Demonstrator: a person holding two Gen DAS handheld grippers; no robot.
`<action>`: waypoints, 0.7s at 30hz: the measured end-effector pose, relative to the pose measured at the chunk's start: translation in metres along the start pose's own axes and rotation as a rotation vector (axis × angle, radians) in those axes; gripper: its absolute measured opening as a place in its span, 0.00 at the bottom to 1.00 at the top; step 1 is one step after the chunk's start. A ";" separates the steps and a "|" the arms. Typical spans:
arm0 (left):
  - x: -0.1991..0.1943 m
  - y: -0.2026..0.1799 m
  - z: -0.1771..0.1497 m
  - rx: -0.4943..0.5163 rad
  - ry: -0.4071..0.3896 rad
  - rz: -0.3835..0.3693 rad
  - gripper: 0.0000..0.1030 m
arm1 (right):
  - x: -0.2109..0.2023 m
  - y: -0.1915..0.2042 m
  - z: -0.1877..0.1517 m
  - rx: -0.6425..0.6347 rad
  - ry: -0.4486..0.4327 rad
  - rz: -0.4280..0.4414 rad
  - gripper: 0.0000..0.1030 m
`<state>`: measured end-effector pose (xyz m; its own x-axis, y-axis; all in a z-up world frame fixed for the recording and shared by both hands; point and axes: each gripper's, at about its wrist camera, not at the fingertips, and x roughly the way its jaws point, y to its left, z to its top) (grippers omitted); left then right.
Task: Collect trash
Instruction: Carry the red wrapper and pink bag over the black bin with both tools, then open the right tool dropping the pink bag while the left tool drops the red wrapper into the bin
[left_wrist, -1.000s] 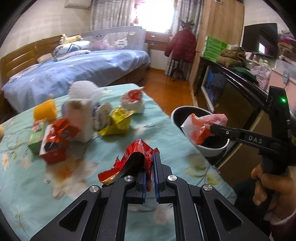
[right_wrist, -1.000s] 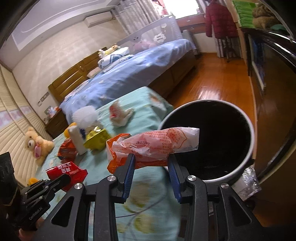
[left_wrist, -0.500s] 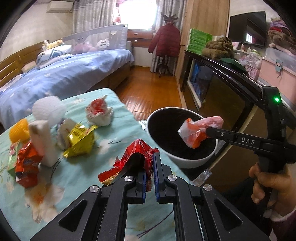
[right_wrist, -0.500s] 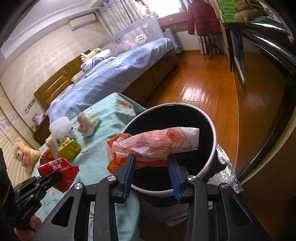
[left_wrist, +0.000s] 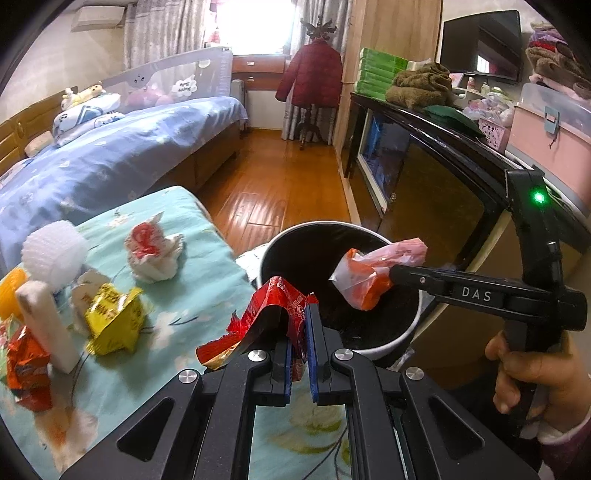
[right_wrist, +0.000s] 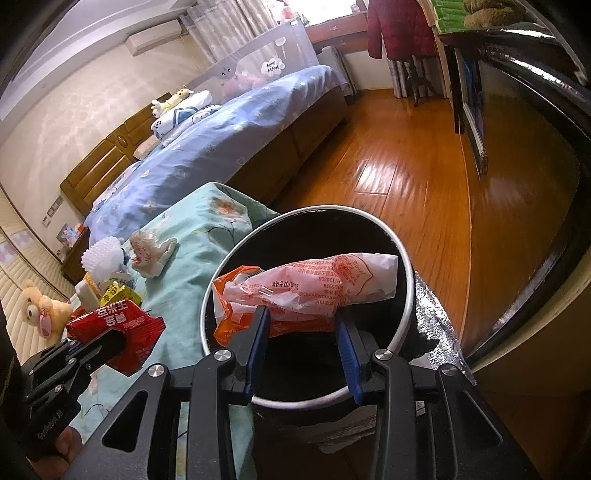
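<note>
My left gripper (left_wrist: 298, 314) is shut on a crumpled red wrapper (left_wrist: 264, 314), held over the table edge beside the bin. It also shows in the right wrist view (right_wrist: 110, 332). My right gripper (right_wrist: 301, 317) is shut on an orange and white plastic bag (right_wrist: 314, 288), held over the open mouth of the black bin with a white rim (right_wrist: 221, 280). In the left wrist view the bag (left_wrist: 369, 273) hangs above the bin (left_wrist: 410, 332). A yellow wrapper (left_wrist: 114, 321), a white and red crumpled wrapper (left_wrist: 151, 251) and an orange wrapper (left_wrist: 26, 365) lie on the table.
The table has a teal flowered cloth (left_wrist: 192, 280). A white bottle (left_wrist: 44, 328) and a white spiky ball (left_wrist: 55, 251) stand among the trash. A blue bed (left_wrist: 110, 158) is behind. A dark cabinet (left_wrist: 424, 177) runs along the right, close to the bin.
Both grippers have moved right toward the bin. The right gripper's bag is now over the bin mouth. The left gripper with the red wrapper is now at the bin's rim.
</note>
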<state>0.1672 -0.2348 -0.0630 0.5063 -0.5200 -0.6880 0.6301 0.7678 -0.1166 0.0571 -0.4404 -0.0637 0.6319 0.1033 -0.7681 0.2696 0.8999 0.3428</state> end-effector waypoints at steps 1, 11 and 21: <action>0.004 -0.001 0.002 0.001 0.004 -0.003 0.05 | 0.001 -0.002 0.002 -0.001 0.005 -0.001 0.36; 0.037 -0.009 0.016 0.015 0.055 -0.031 0.05 | 0.011 -0.014 0.011 0.001 0.041 -0.009 0.36; 0.054 -0.015 0.025 0.033 0.086 -0.037 0.16 | 0.017 -0.023 0.017 0.027 0.062 -0.015 0.42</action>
<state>0.1993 -0.2838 -0.0804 0.4306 -0.5126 -0.7429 0.6674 0.7349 -0.1202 0.0740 -0.4662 -0.0750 0.5816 0.1164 -0.8051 0.2987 0.8900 0.3444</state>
